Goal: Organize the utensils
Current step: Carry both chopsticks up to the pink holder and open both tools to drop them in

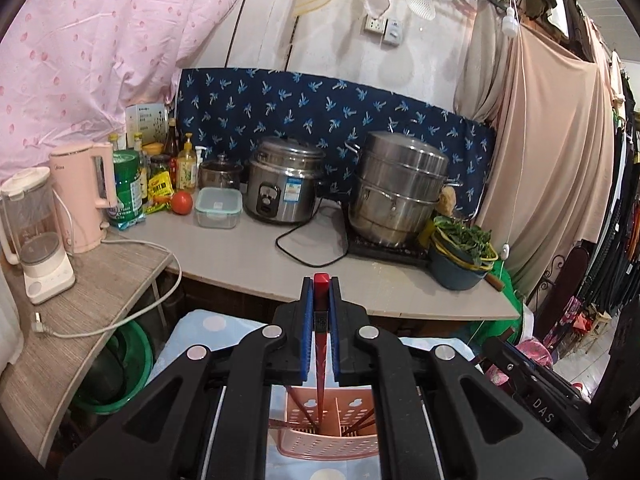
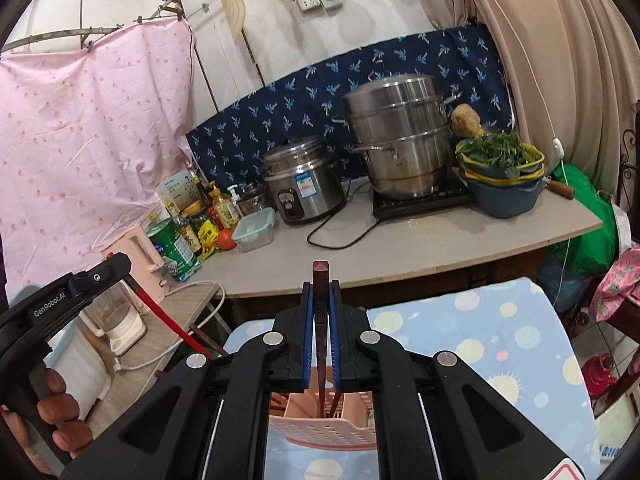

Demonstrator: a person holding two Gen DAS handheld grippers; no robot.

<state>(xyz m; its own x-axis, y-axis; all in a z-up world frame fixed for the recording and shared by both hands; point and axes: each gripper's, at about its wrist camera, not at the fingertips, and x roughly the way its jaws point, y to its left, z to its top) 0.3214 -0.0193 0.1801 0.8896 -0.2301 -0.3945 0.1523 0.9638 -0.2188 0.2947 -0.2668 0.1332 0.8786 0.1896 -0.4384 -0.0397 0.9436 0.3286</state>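
First, in the left wrist view, the letters "DAS" show in white on the black body of the right gripper (image 1: 548,396) at the lower right edge. The label on the rice cooker (image 1: 285,179) is too small to read. The left gripper (image 1: 321,312) is squeezed nearly closed, and its blue pads (image 1: 307,336) pinch a red chopstick (image 1: 321,300). The chopstick stands almost straight up, with its red top poking out above the fingers and its thin end down inside the pink basket (image 1: 326,428). More dark chopsticks lean in the basket's other side. The basket sits on a blue cloth with dots (image 1: 208,324). Next, in the right wrist view, "GenRobot.AI" is written on the left gripper (image 2: 56,304), which a hand (image 2: 60,412) holds at the left edge. The right gripper (image 2: 321,320) is also squeezed nearly closed, and its blue pads (image 2: 335,336) pinch a dark brown chopstick (image 2: 321,280). That chopstick stands upright too, with its lower end in the pink basket (image 2: 320,432) just below the fingers.
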